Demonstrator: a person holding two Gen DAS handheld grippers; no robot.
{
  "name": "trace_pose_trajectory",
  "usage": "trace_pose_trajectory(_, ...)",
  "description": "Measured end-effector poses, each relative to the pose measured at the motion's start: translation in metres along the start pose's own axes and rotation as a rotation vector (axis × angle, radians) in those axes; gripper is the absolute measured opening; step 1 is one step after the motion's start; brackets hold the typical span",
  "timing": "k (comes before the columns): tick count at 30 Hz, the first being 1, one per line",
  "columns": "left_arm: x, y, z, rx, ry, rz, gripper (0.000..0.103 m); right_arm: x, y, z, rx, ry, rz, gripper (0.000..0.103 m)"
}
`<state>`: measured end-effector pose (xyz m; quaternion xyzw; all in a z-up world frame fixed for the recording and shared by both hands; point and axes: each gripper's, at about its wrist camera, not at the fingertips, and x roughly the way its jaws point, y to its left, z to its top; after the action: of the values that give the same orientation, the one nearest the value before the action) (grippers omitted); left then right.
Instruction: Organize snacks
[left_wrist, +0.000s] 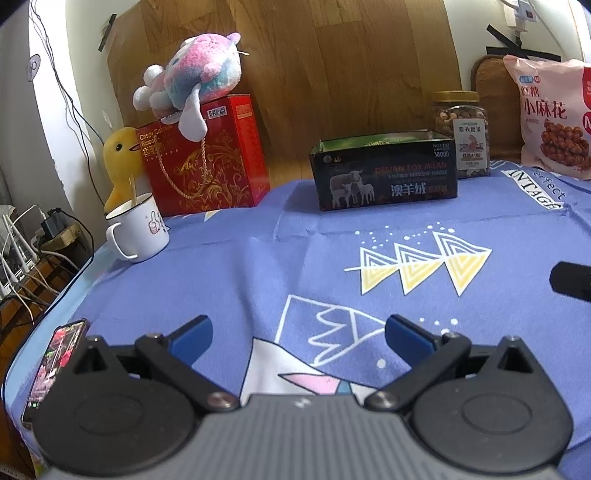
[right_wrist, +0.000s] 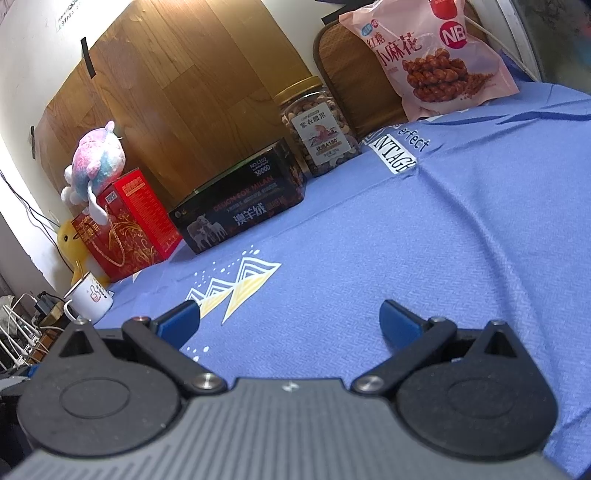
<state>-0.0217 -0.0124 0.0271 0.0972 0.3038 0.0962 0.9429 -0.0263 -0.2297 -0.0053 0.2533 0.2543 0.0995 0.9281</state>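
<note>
A pink snack bag (left_wrist: 554, 114) (right_wrist: 432, 55) leans at the back right of the blue-clothed table. A clear nut jar (left_wrist: 461, 133) (right_wrist: 317, 129) with a gold lid stands left of it. A dark open-topped box (left_wrist: 384, 173) (right_wrist: 240, 210) sits in front of the jar. A red biscuit box (left_wrist: 207, 158) (right_wrist: 125, 225) stands at the back left. My left gripper (left_wrist: 297, 341) is open and empty over the cloth. My right gripper (right_wrist: 290, 326) is open and empty, well short of the snacks.
A pastel plush toy (left_wrist: 192, 85) lies on the red box. A yellow duck plush (left_wrist: 120, 158) and a white mug (left_wrist: 138, 229) stand at the left edge. A phone (left_wrist: 55, 365) lies near the front left edge. Cables hang beyond the table's left side.
</note>
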Motion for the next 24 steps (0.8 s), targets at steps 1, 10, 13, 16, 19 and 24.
trace_pose_trajectory(1, 0.0007, -0.0002, -0.0002, 0.000, 0.003, -0.003, 0.103, -0.0009, -0.0004, 0.0002, -0.002, -0.002, 0.000, 0.103)
trace_pose_trajectory(10, 0.0018, 0.0005, -0.0027, -0.001, 0.019, -0.010, 0.103, -0.0047, 0.0010, -0.0005, -0.012, -0.014, -0.006, 0.103)
trace_pose_trajectory(13, 0.0020, 0.0030, -0.0022, -0.007, 0.018, 0.001, 0.103, -0.0050, 0.0025, -0.0013, -0.019, -0.011, -0.002, 0.103)
trace_pose_trajectory(16, 0.0029, 0.0048, -0.0021, -0.008, 0.019, 0.013, 0.103, -0.0055, 0.0026, -0.0010, -0.022, -0.011, -0.002, 0.103)
trace_pose_trajectory(19, 0.0038, 0.0055, -0.0022, -0.009, 0.021, 0.023, 0.103, -0.0054, 0.0022, -0.0007, -0.019, -0.012, -0.003, 0.103)
trace_pose_trajectory(24, 0.0043, 0.0042, -0.0029, 0.001, 0.019, 0.032, 0.103, -0.0054, 0.0022, -0.0012, -0.022, -0.007, 0.001, 0.103)
